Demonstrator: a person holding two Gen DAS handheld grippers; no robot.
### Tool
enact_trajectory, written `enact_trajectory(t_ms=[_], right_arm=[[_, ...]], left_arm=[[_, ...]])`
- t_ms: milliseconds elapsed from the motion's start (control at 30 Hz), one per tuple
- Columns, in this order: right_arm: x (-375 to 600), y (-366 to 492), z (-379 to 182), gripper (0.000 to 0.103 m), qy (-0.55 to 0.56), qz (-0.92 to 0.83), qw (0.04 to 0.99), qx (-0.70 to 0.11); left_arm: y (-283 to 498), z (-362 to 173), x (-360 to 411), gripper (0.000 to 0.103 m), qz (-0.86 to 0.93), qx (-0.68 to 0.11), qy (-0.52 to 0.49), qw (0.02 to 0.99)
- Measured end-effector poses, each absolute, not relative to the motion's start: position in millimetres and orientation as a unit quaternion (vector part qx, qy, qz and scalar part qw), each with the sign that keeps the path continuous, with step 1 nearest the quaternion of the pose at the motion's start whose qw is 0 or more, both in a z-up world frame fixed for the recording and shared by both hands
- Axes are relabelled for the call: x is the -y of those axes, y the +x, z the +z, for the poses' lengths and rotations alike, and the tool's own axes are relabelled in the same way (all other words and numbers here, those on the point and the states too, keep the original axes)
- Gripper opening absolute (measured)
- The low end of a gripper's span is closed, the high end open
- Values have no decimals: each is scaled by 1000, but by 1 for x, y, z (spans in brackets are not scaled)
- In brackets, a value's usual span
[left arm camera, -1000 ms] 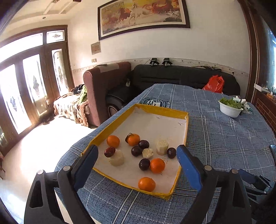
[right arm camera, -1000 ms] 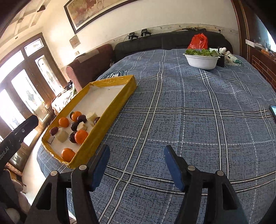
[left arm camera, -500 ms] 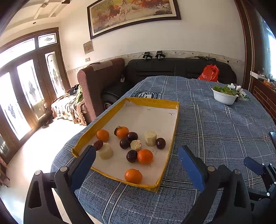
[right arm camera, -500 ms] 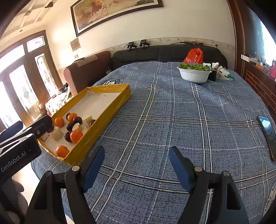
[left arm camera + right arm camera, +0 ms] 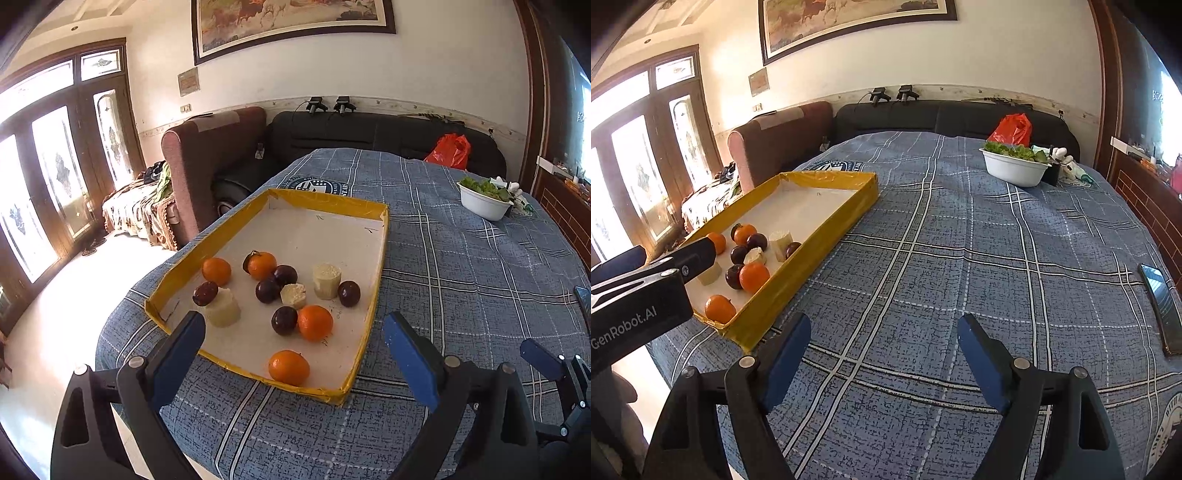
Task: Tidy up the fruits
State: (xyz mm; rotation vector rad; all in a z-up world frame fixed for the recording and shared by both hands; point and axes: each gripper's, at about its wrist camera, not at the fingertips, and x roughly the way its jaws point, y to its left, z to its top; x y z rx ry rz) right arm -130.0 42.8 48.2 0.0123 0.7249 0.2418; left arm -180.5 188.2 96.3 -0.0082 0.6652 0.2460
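Note:
A yellow-rimmed tray lies on the blue checked table. Its near end holds several oranges, several dark plums and pale cut chunks, all mixed. My left gripper hangs open just before the tray's near edge, nothing between its fingers. My right gripper is over bare cloth to the right of the tray; its jaws are opening and hold nothing. The left gripper's body shows at the left of the right wrist view.
A white bowl of greens stands at the far right of the table. A dark phone lies near the right edge. A sofa, an armchair and a red bag are behind the table.
The right gripper's jaws have spread wider and its view has rolled level. The left wrist view has shifted slightly, so the tray sits a little lower and further left between the fingers.

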Motion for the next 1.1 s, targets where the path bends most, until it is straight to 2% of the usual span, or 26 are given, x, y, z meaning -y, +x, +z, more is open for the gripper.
enact_trajectory(t_ms=[533, 1100], right_arm=[[-49, -139, 53, 89, -5, 114, 930, -349], [-57, -187, 68, 93, -17, 112, 932, -345]], left_arm=[[-195, 106, -191, 97, 116, -313, -15, 943], [-251, 134, -172, 97, 80, -272, -12, 959]])
